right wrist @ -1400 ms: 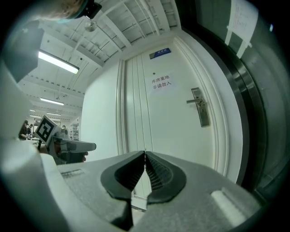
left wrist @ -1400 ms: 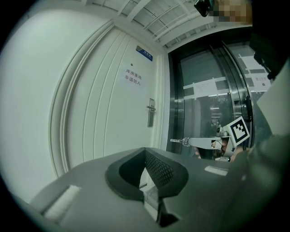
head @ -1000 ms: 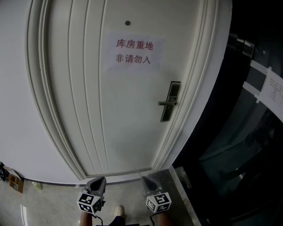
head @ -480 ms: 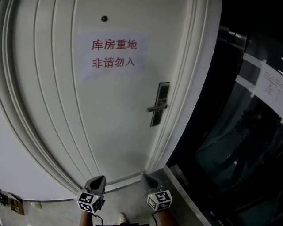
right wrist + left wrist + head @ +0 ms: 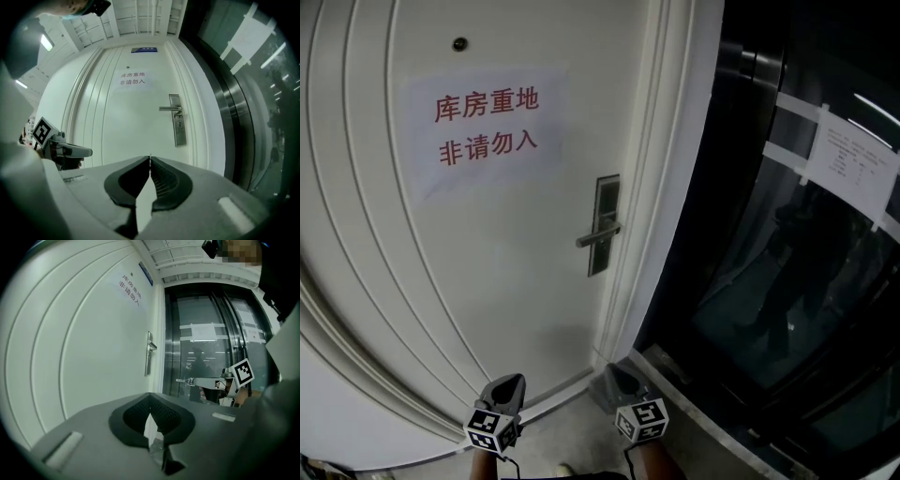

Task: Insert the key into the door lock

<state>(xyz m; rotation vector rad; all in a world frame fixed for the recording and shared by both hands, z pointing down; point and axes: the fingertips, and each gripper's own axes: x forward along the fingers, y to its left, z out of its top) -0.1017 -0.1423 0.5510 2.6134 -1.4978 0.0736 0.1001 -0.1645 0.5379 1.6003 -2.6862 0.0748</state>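
The white door (image 5: 506,244) carries a metal lock plate (image 5: 602,225) with a lever handle near its right edge. The same lock plate (image 5: 177,119) stands ahead and slightly right in the right gripper view, with a small keyhole under the handle. My right gripper (image 5: 150,157) is shut on the key, of which only a thin sliver shows at its tip. In the left gripper view the key (image 5: 183,379) sticks out from that gripper's tip. My left gripper (image 5: 150,398) is shut with nothing at its tip. Both grippers, left gripper (image 5: 514,378) and right gripper (image 5: 619,375), hang well short of the door.
A paper sign (image 5: 486,127) with red characters is stuck on the door above the lock. Right of the white door frame (image 5: 675,187) stands a dark glass wall (image 5: 797,281) with taped paper notices. Pale floor tiles lie below.
The head view has swung right and closer: the door and lock plate have slid left and grown, and the glass wall fills more of the right. Both grippers stay low in view.
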